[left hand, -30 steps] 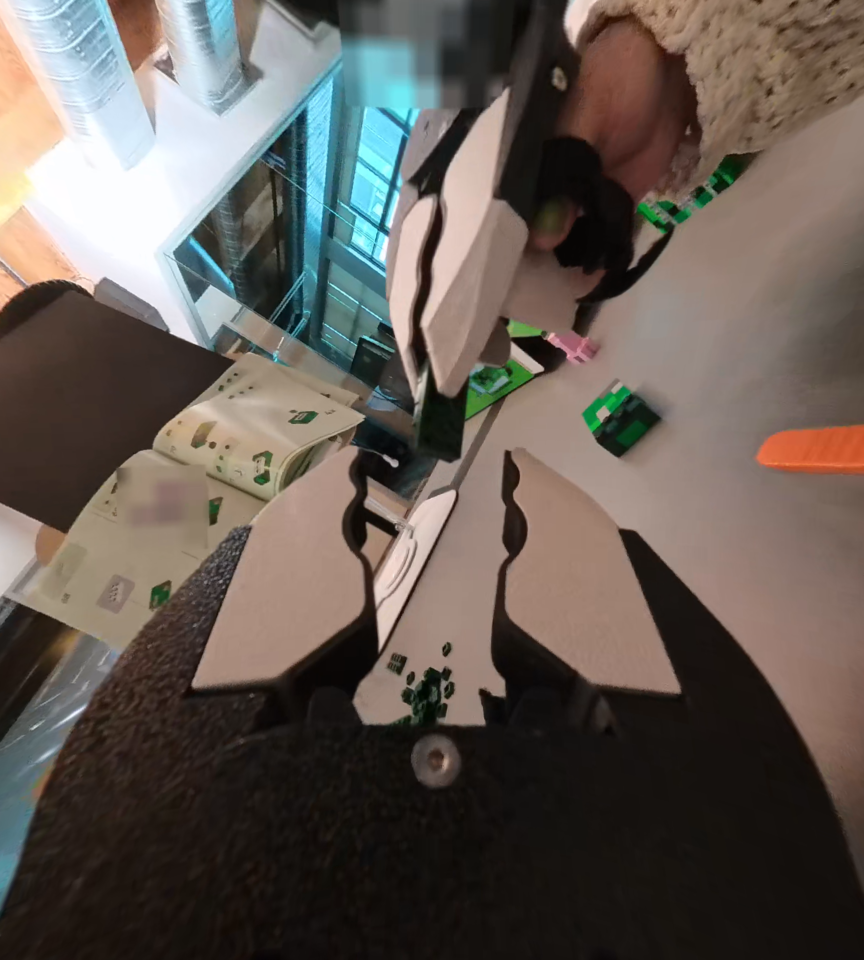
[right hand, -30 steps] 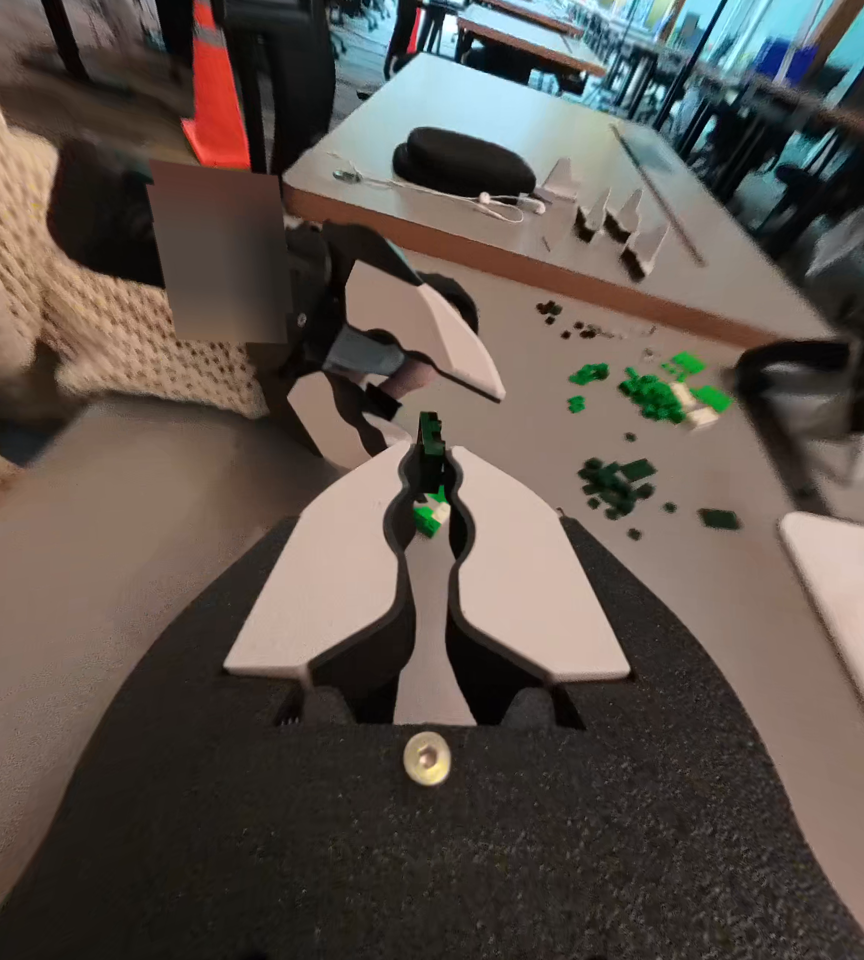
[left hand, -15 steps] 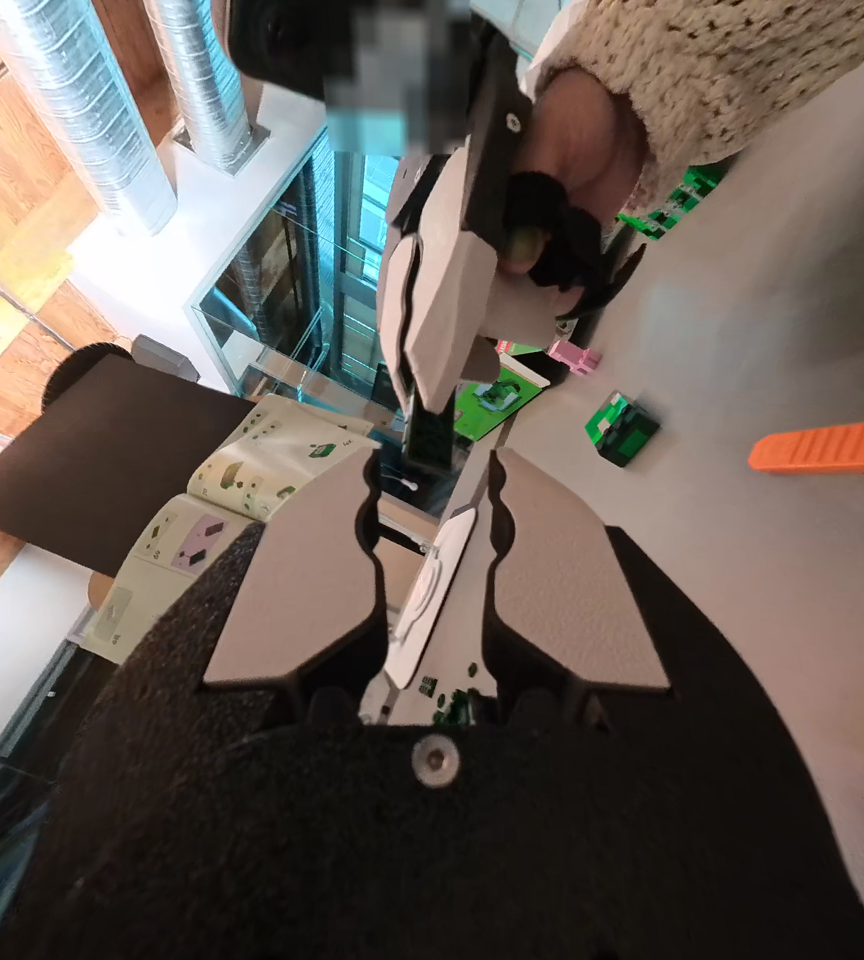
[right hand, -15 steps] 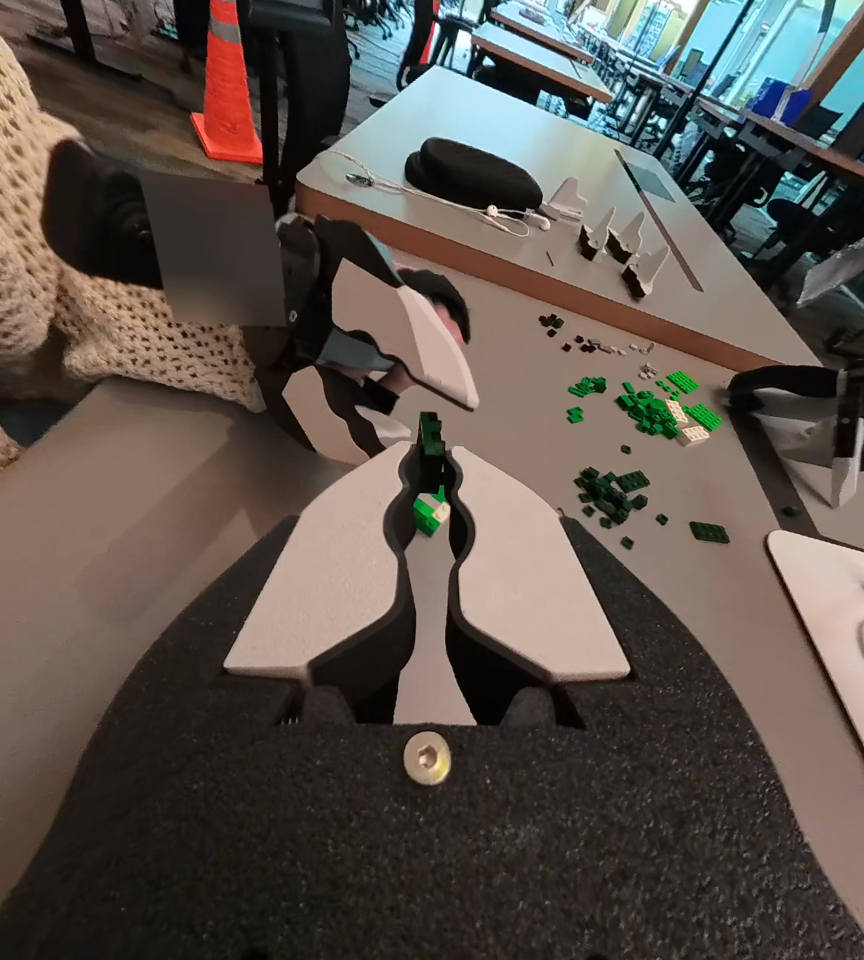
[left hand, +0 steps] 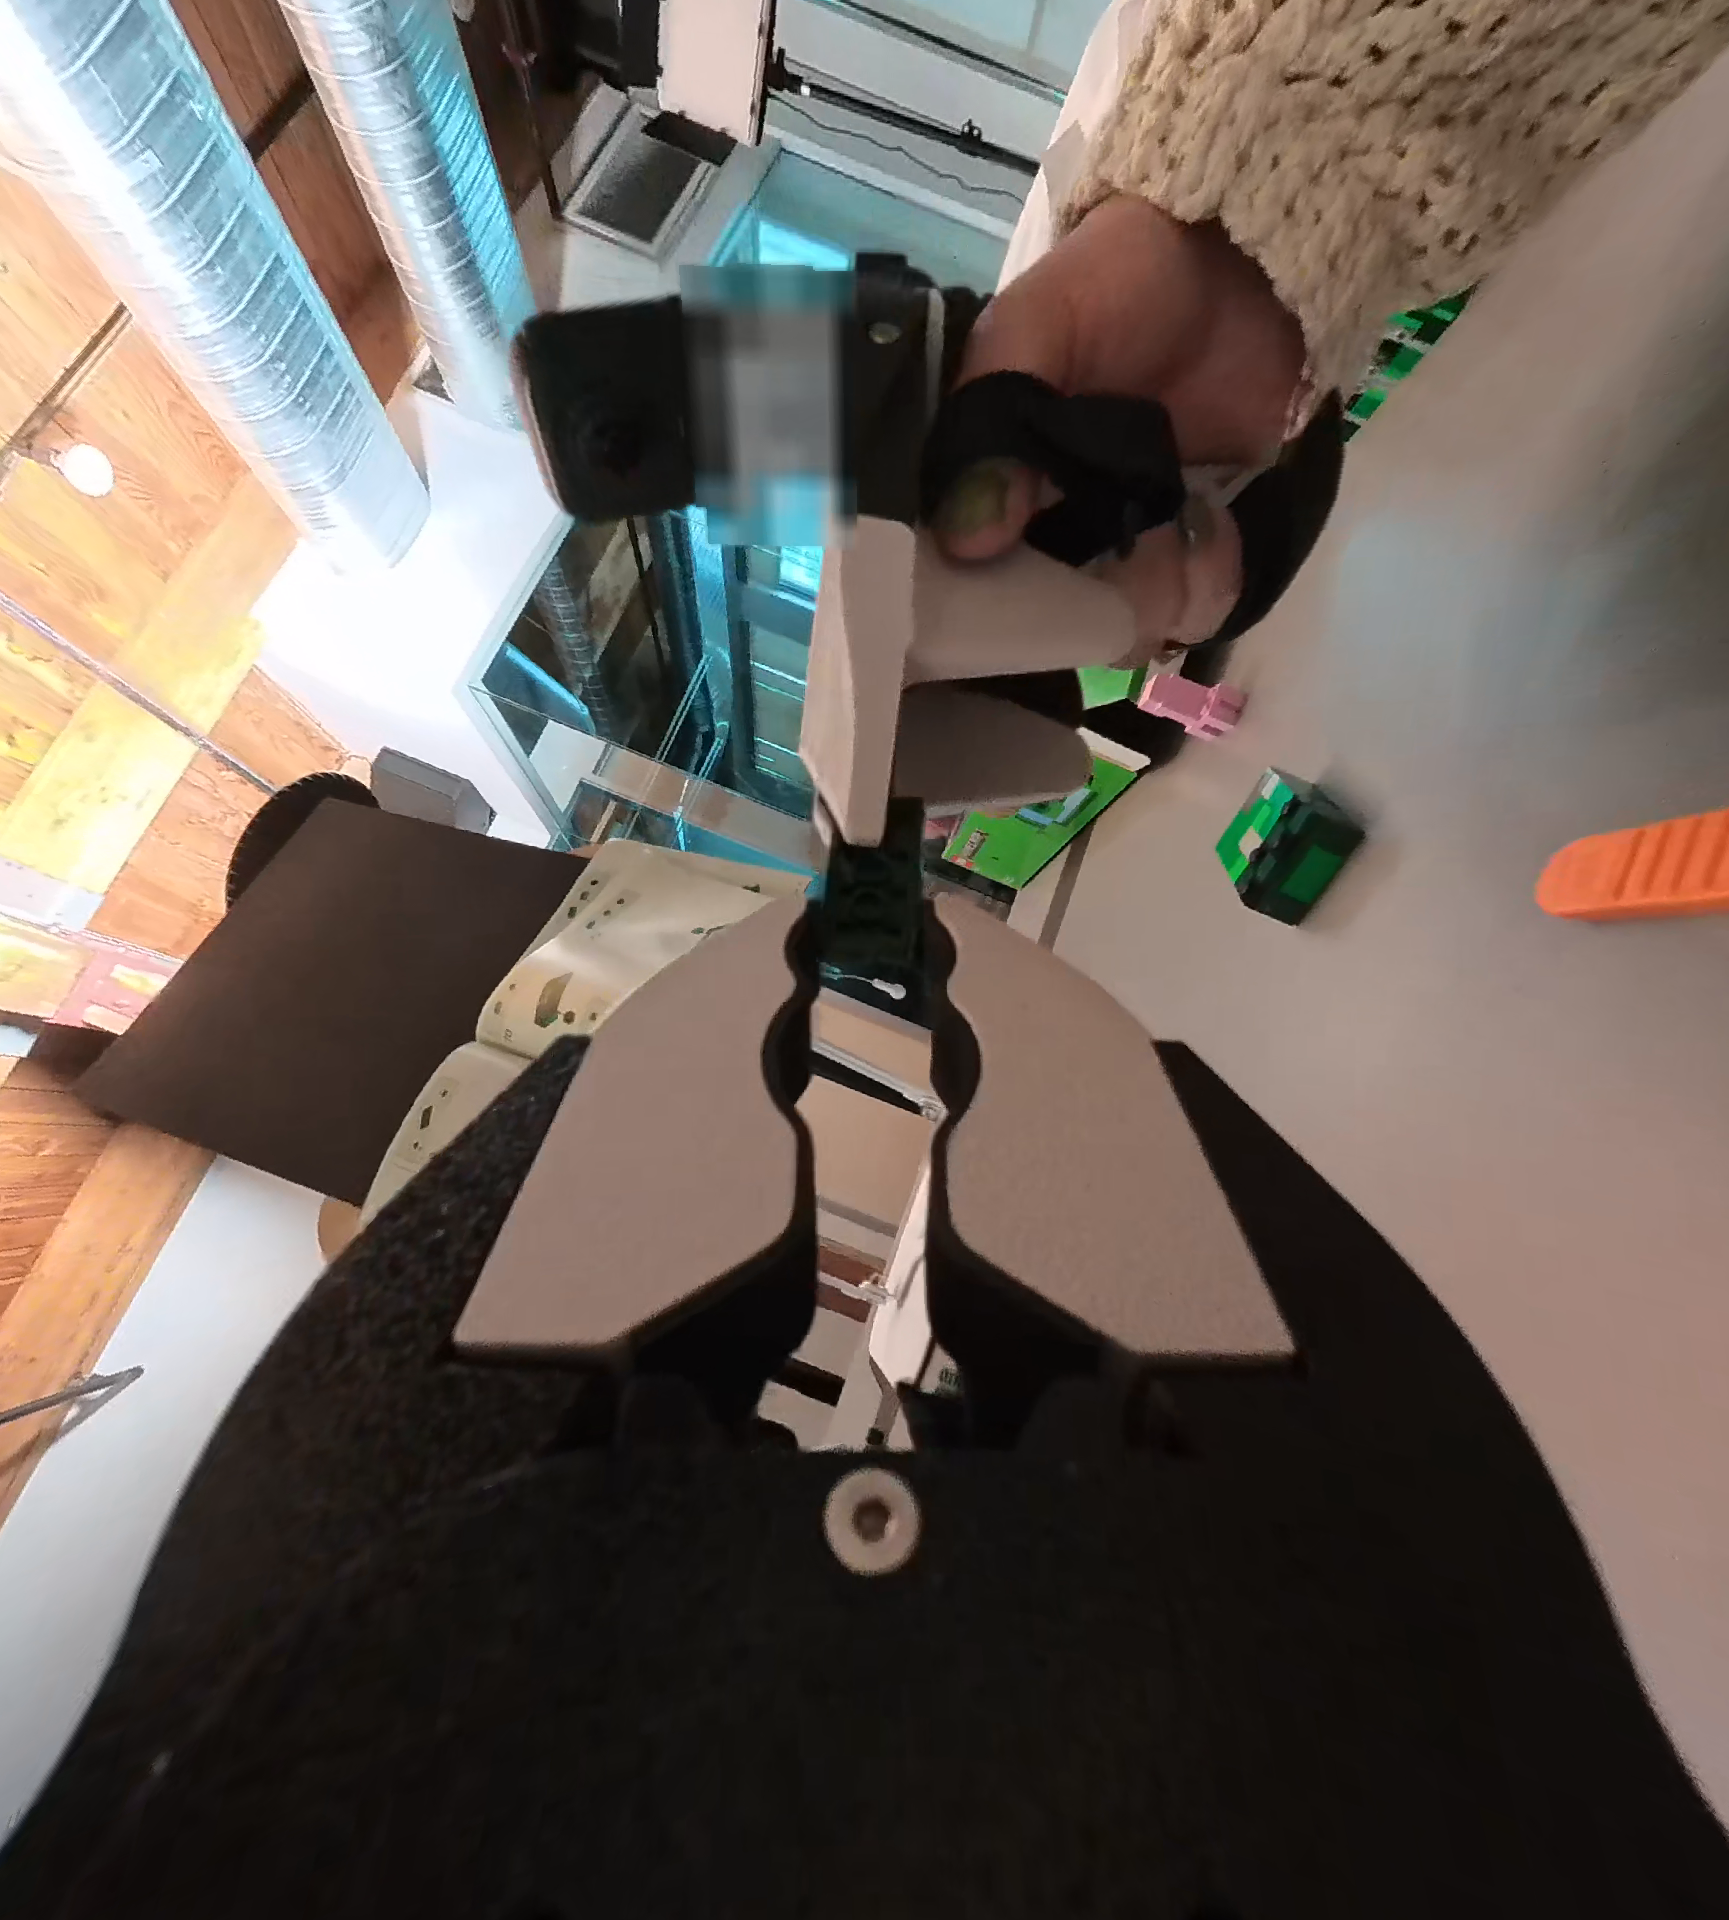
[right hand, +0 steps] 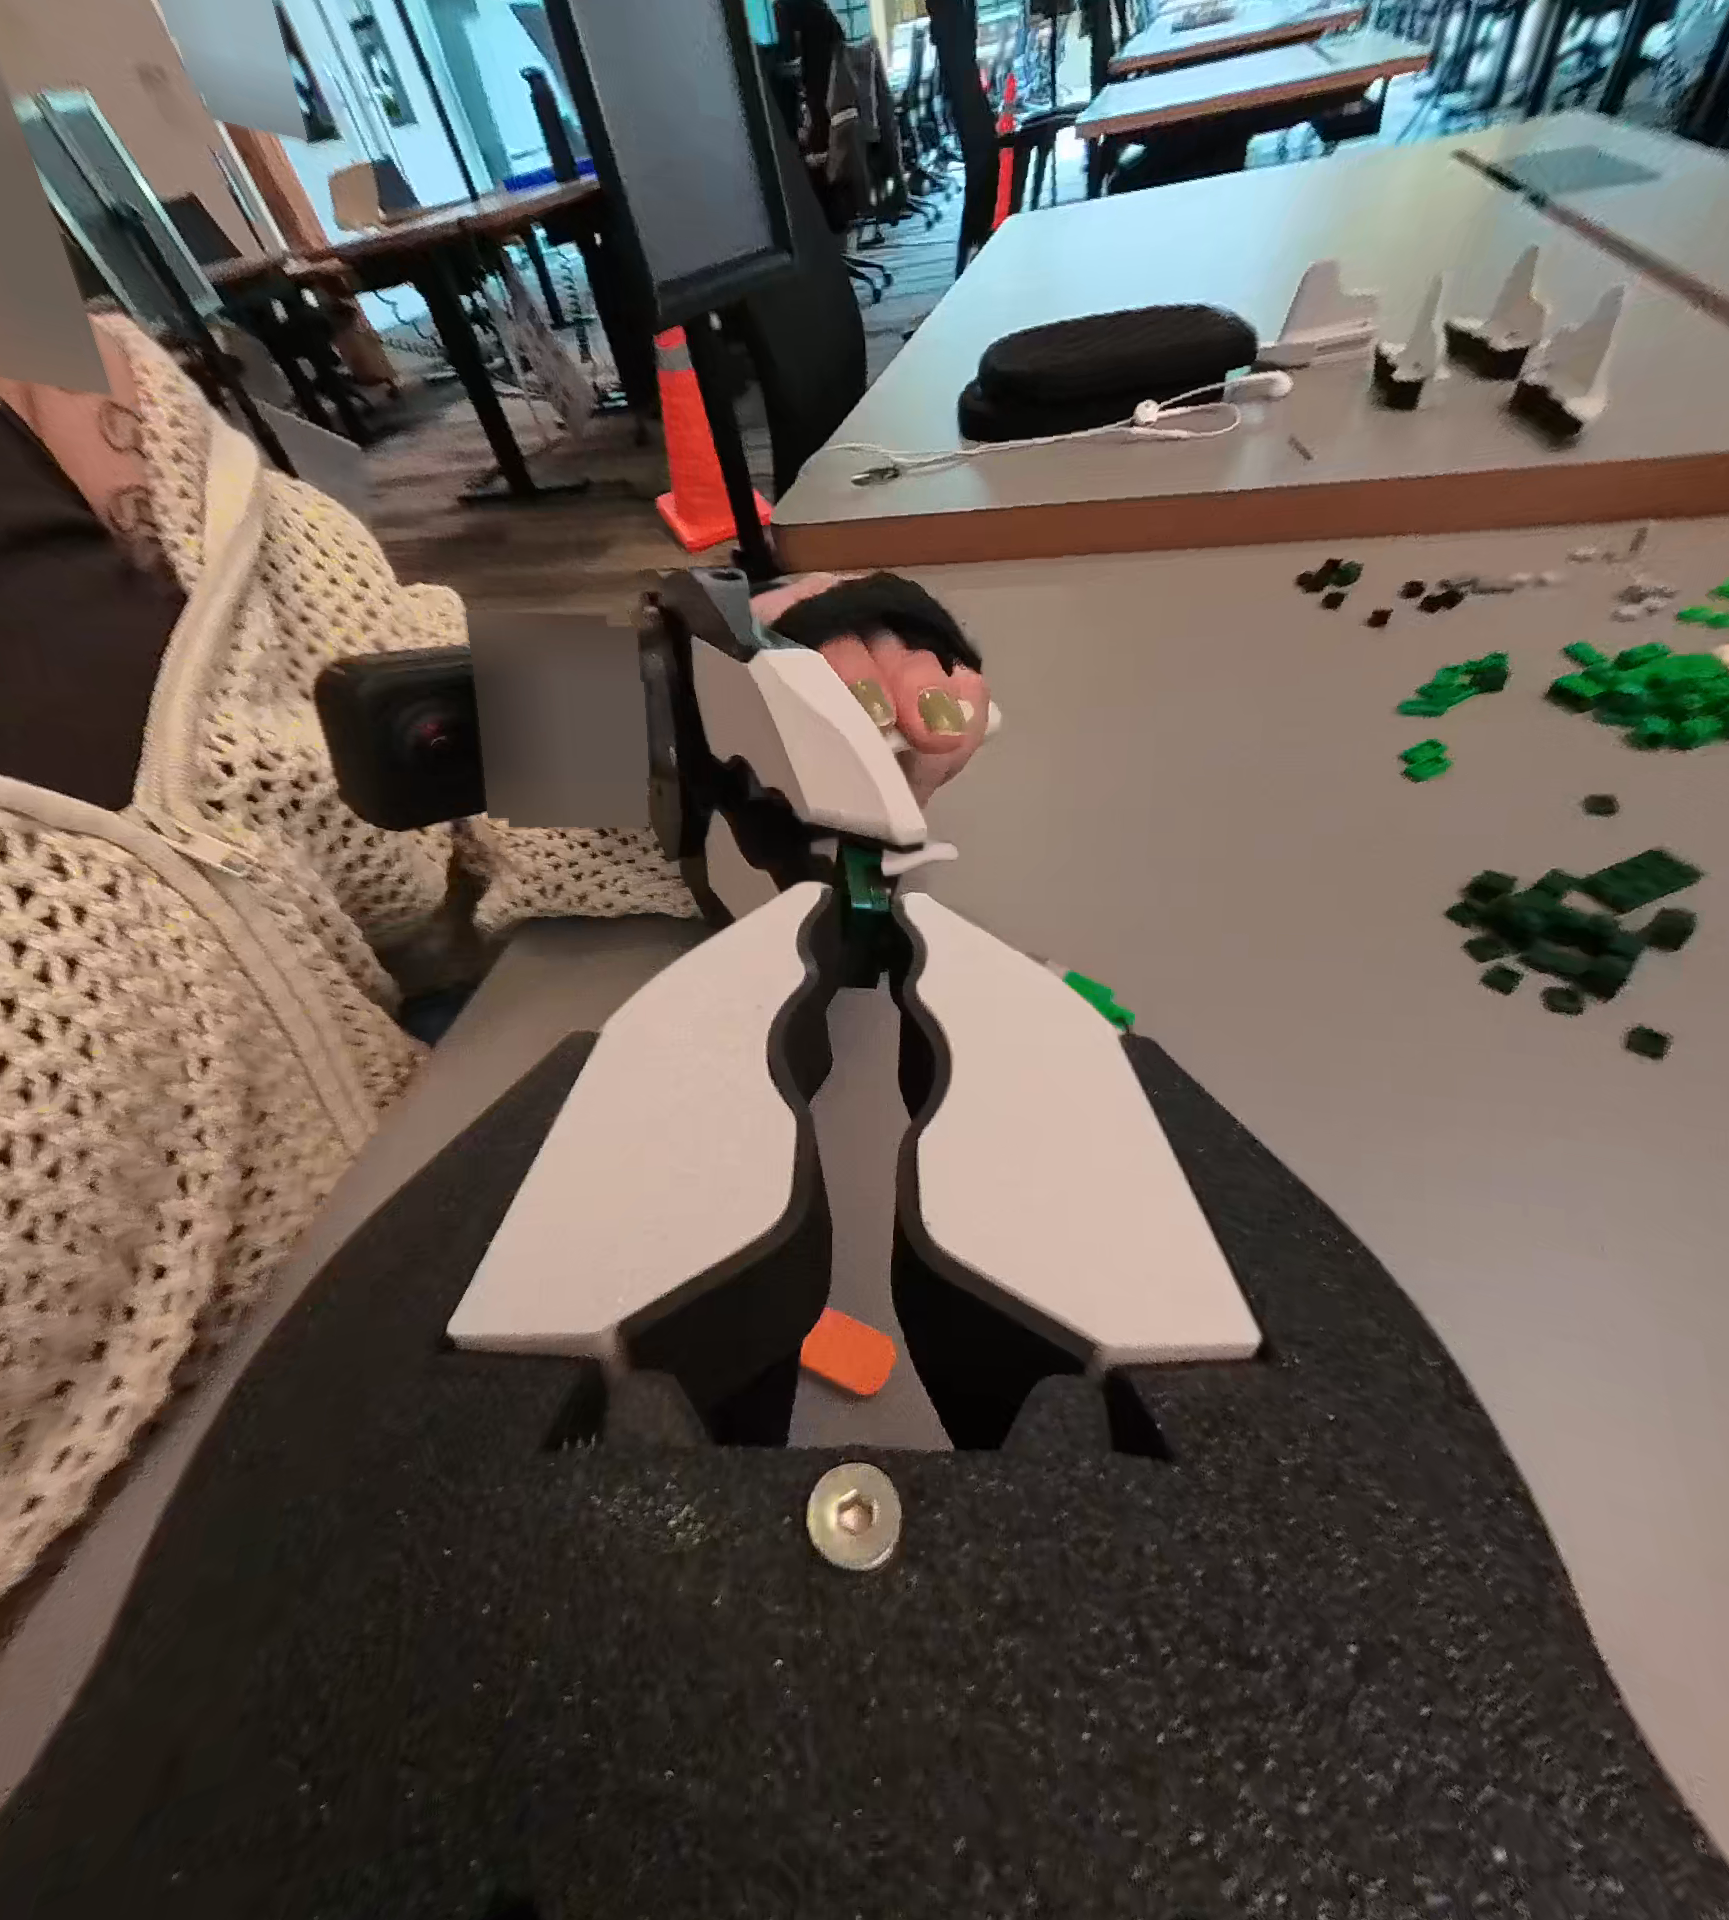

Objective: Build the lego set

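Observation:
A small dark green lego piece (left hand: 875, 914) is held in the air between both grippers. In the left wrist view my left gripper (left hand: 872, 940) is shut on its lower part, and the right gripper's fingertips (left hand: 855, 810) come down from above onto its top. In the right wrist view my right gripper (right hand: 862, 925) is shut on the same piece (right hand: 865, 914), and the left gripper's white fingers (right hand: 839, 758) reach it from behind. A built green and black lego block (left hand: 1291, 857) sits on the grey table.
An orange brick separator (left hand: 1691, 868) lies right of the block; a pink piece (left hand: 1192, 707) and an open instruction booklet (left hand: 621, 925) lie farther off. Loose bright green bricks (right hand: 1670, 691) and dark green bricks (right hand: 1566, 925) lie at the right. A person's knit sleeve (right hand: 112, 987) is at the left. My two grippers' fingertips are within a few centimetres of each other.
My left gripper has closed from open onto the dark green piece that the right gripper holds. Both grippers have come together and turned.

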